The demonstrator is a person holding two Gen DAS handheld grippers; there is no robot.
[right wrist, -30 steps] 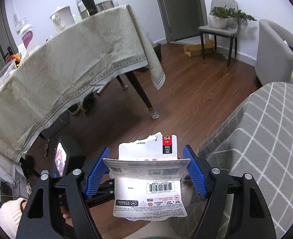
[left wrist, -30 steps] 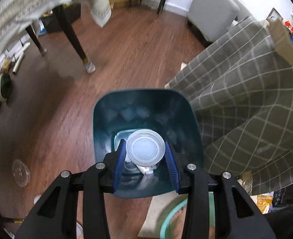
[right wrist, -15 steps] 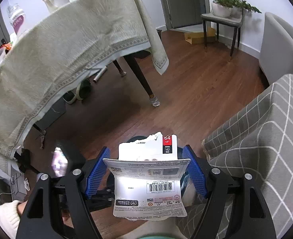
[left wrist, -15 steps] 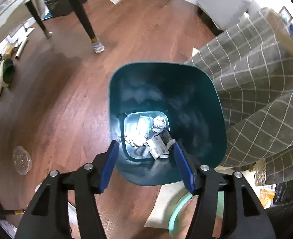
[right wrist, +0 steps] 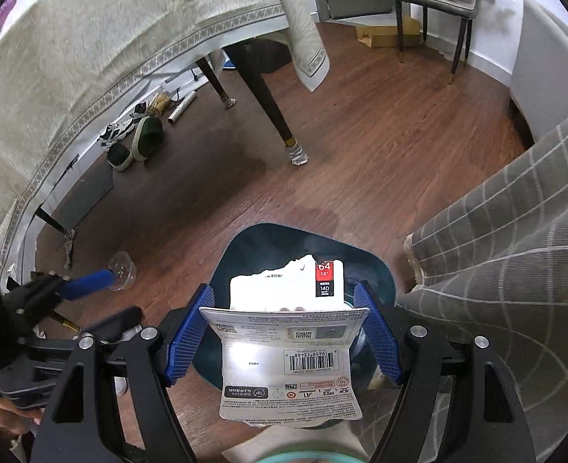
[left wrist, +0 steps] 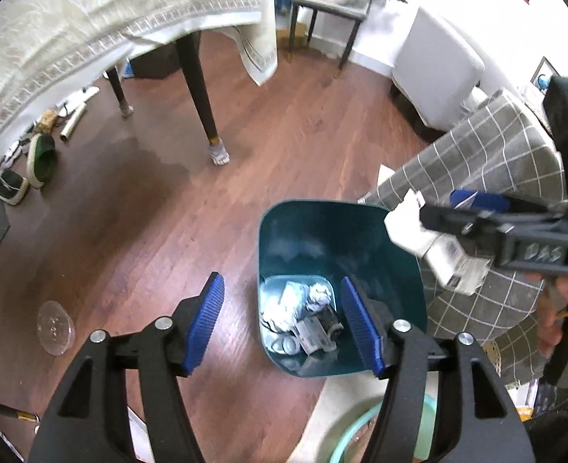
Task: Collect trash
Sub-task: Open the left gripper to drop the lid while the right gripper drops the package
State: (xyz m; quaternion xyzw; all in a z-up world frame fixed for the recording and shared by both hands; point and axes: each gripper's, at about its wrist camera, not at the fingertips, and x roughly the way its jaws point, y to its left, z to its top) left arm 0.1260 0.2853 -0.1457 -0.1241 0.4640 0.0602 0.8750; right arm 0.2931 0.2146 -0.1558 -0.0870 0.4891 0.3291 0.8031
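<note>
A dark teal trash bin stands on the wood floor beside a checked sofa cover. It holds crumpled paper, a plastic lid and small wrappers. My left gripper is open and empty, above the bin's near left side. My right gripper is shut on a torn white memory card package and holds it over the bin. The package and right gripper also show in the left wrist view above the bin's right rim.
A clear plastic cup lies on the floor to the left; it also shows in the right wrist view. A table with a cream cloth and dark legs stands behind. The checked sofa is at the right. Slippers lie under the table.
The left gripper let go of the plastic lid into the bin, opened wide and pulled back left. The right gripper with the package moved down over the bin.
</note>
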